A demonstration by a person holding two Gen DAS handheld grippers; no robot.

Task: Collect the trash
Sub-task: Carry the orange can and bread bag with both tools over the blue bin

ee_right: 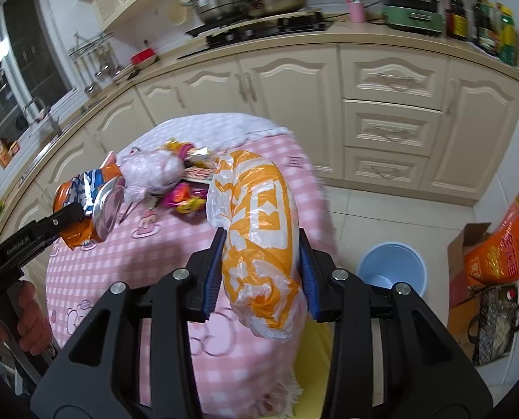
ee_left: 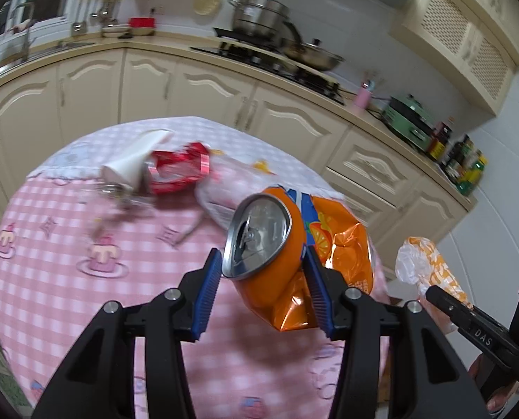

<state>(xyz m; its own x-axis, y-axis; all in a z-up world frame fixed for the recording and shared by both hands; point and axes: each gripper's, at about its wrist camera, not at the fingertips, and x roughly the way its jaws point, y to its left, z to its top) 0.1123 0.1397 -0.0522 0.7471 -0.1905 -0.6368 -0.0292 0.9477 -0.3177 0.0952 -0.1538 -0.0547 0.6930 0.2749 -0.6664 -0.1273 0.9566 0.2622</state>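
Note:
My left gripper [ee_left: 263,272] is shut on a crushed orange soda can [ee_left: 277,244], held above the pink checked tablecloth [ee_left: 67,216]; the same can [ee_right: 85,206] shows at the left of the right wrist view. My right gripper [ee_right: 261,265] is shut on a crumpled orange-and-white plastic bag [ee_right: 256,230], which also appears at the right edge of the left wrist view as the bag [ee_left: 427,262]. On the table lie a crushed red can [ee_left: 179,171], a white crumpled cup [ee_left: 133,160], a clear plastic bag [ee_right: 154,171] and bright candy wrappers [ee_right: 186,199].
A light blue bin [ee_right: 392,269] stands on the tiled floor right of the table. Further right sit a cardboard box [ee_right: 465,255] with an orange bag and a dark patterned bag [ee_right: 493,328]. Cream kitchen cabinets [ee_right: 392,104] and a counter with a stove line the back.

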